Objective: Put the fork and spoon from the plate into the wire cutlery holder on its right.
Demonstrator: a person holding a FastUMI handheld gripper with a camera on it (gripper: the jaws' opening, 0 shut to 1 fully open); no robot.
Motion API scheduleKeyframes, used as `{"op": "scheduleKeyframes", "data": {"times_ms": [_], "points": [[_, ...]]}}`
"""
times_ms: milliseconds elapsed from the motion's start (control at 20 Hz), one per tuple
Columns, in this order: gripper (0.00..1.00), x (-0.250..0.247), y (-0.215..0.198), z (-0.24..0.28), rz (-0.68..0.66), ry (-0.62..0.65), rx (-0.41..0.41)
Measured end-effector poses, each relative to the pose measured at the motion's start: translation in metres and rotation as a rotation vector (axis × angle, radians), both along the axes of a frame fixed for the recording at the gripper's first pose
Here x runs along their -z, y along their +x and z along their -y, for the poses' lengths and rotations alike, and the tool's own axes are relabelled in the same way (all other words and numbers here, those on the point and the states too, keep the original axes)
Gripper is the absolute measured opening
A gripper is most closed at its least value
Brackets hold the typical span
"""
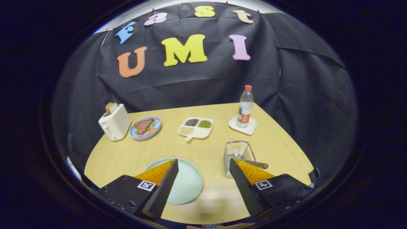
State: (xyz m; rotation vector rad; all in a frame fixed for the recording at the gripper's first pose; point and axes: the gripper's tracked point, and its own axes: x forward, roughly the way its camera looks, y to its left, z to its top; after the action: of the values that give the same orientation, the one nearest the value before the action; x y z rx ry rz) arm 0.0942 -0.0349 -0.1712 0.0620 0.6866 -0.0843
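My tool [203,165] is spread wide, its two fingers well apart and gripping nothing, with bare counter [279,143] showing in the gap between them. The pale green plate [189,183] lies near me on the counter, partly hidden behind my left finger [163,187]; the part of it I can see is bare. The wire cutlery holder [238,152] stands upright to the right of the plate, just beyond the tip of my right finger [244,187], which covers its near lower corner. A dark, rounded handle [257,164] pokes out to the right from behind that fingertip, right by the holder's base; I cannot tell whether it belongs to the fork or the spoon, or whether it sits inside the holder or lies beside it. I cannot make out any cutlery within the wires.

Farther off, at the left of the counter, a cream toaster [114,122] has a slice of bread [110,107] standing in its slot. Just right of it is a blue plate [145,127] with a piece of meat and some vegetables. Near the middle, a white divided dish [196,128] holds dark, green and pale grains in separate compartments. At the far right, a clear bottle [245,106] with a red cap stands upright on a white coaster [243,125].
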Motion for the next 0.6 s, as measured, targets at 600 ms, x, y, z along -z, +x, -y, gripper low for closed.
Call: {"op": "scheduleKeyframes", "data": {"times_ms": [600], "points": [[0.97,0.071,-0.009,-0.099,-0.124,0.011,-0.097]]}}
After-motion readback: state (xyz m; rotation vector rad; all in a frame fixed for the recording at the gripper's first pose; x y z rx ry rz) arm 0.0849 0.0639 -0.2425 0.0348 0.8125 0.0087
